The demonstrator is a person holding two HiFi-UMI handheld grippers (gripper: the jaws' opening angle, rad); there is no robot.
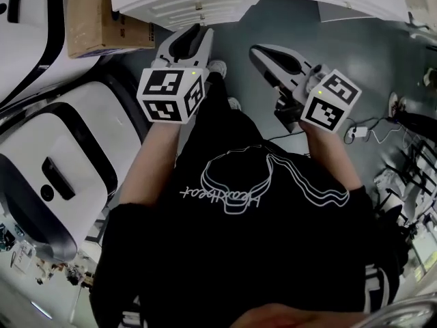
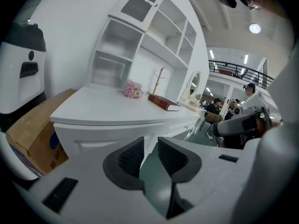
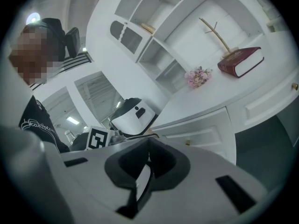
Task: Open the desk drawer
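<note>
Showing the desk drawer [image 3: 205, 133], directly under the top of the desk [image 2: 93, 108], ahead of both grippers and untouched: probably rigid, light to slide, best taken by its small brass knob [image 3: 188, 143], a slippery hold. Its front is white, with a framed panel. Left gripper [image 2: 150, 141]: jaws slightly apart, empty. Right gripper [image 3: 149, 143]: jaws together, empty. A red book [image 3: 240, 62] and pink flowers [image 3: 197, 77] rest on the desktop.

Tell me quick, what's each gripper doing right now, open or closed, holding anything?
Left gripper: open, nothing between its jaws.
Right gripper: closed, holding nothing.
</note>
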